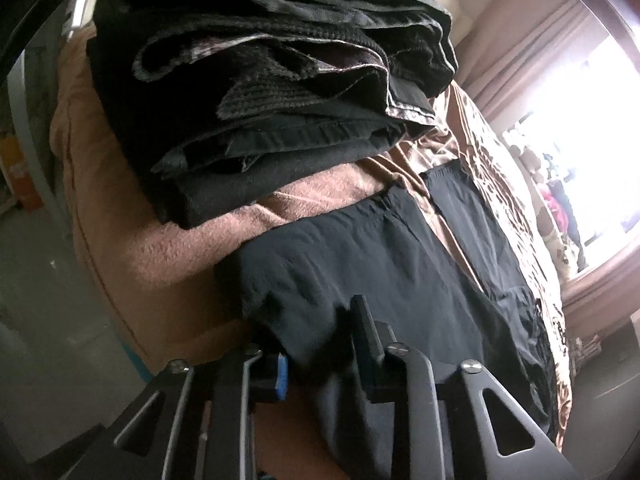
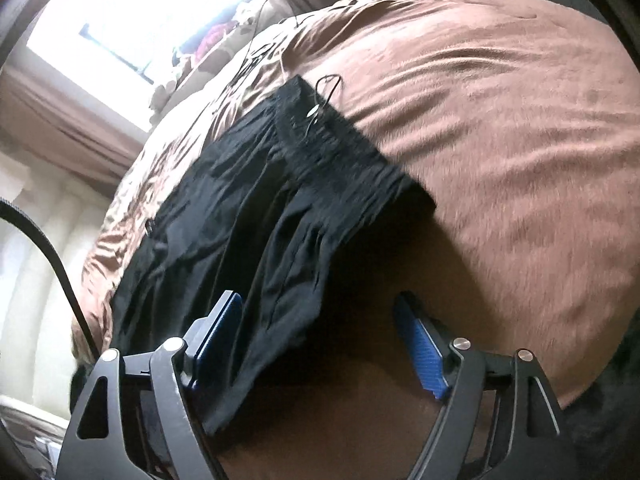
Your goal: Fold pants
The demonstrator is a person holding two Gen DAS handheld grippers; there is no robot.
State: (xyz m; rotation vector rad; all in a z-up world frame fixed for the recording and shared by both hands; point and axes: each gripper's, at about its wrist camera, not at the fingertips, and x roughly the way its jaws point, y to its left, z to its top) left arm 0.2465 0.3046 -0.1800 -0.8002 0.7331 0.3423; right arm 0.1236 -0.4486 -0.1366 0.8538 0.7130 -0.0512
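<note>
— Where are the pants (image 1: 360,264) right now?

— Spread flat on the bed (image 2: 500,128), black against the brown fuzzy blanket; from the left side you see both legs running away toward the window (image 1: 600,128), with a strip of blanket showing between them; from the right side the gathered waistband (image 2: 340,152) lies across the blanket, a thin cord with a small pale tip resting on it.

— And the left claw (image 1: 320,344)?

— Down at the near end of one leg; the fabric bunches up between its fingers, the blue pad (image 1: 282,376) on one side and the dark finger on the other, narrow gap, cloth pinched in it; I'd call that gripping the pants.

— The right claw (image 2: 320,324)?

— Jaws apart, blue pads (image 2: 424,344) facing each other; the edge of the pants near the waist drapes past the one pad, the other hangs over shadowed blanket; nothing squeezed there, it's open, with cloth partly between the fingers.

— What's around them?

— A stack of dark folded clothes (image 1: 260,80) sits on the blanket beyond the leg ends, well apart from the left claw; a glossy patterned bedspread (image 1: 500,184) runs along the far side of the pants; curtains (image 1: 532,40) beside the bright window; a black cable (image 2: 52,248) curves down at the bed's edge.
</note>
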